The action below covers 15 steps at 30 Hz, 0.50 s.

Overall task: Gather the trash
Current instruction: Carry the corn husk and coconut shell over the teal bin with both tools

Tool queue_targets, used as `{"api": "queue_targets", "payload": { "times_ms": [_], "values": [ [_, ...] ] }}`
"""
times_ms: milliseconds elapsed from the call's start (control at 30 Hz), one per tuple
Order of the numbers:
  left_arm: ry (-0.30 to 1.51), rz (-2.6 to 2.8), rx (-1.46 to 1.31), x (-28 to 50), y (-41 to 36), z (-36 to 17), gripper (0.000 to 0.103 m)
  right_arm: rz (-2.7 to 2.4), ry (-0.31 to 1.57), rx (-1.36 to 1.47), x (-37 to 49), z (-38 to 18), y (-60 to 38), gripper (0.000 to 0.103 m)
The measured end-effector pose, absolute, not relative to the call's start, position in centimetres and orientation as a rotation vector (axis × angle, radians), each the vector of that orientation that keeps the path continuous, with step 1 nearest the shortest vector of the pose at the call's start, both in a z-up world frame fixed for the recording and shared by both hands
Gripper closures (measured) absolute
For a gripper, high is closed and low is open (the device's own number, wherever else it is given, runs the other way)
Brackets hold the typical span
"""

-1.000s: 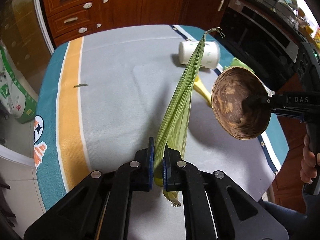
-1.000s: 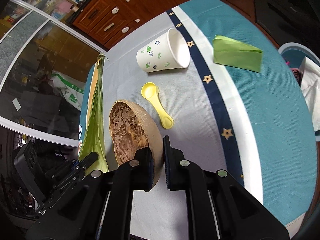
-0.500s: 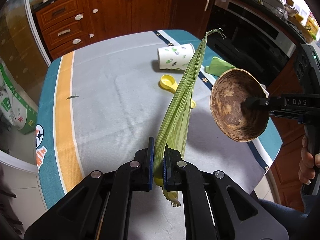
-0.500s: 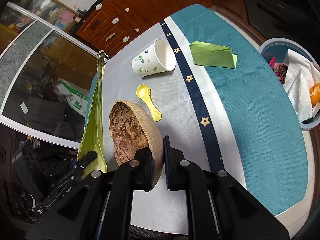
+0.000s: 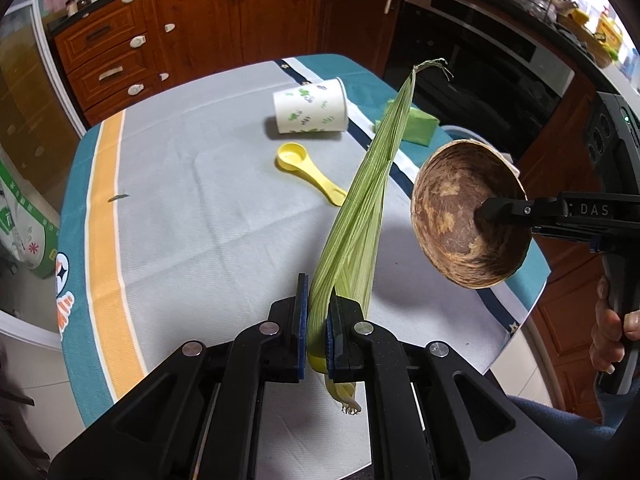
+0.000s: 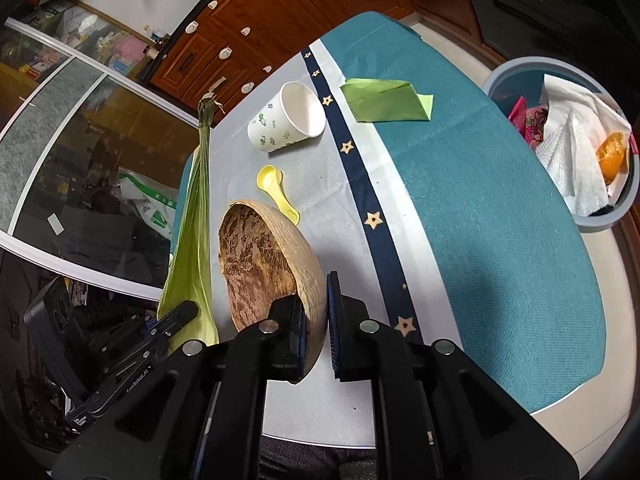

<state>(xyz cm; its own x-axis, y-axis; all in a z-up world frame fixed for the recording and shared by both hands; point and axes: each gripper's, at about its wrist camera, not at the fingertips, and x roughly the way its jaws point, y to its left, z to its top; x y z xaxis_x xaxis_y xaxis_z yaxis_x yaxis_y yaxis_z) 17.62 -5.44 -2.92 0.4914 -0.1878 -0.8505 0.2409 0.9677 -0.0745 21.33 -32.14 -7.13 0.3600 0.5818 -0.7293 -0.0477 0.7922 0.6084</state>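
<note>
- The left gripper (image 5: 316, 340) is clenched on the base of a long green corn husk (image 5: 368, 200), held up over the table (image 5: 192, 200) and leaning far and right.
- The right gripper (image 6: 316, 328) is clamped on the rim of a brown coconut shell (image 6: 260, 260), also held above the table, right of the husk.
- Beyond them lie a yellow spoon (image 6: 276, 192), a tipped paper cup (image 6: 288, 124) and a folded green napkin (image 6: 384, 100).
- At the far right, off the table's edge, a grey bin (image 6: 600, 216) holds white paper and wrappers.
</note>
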Motion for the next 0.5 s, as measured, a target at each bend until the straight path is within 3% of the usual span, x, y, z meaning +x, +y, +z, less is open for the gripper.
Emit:
{"api": "queue_targets", "payload": {
  "times_ms": [500],
  "values": [
    [1.068, -0.351, 0.126, 18.4, -10.7, -3.7, 0.096, 0.395, 1.12, 0.673, 20.2, -9.6, -37.3, 0.094]
  ]
}}
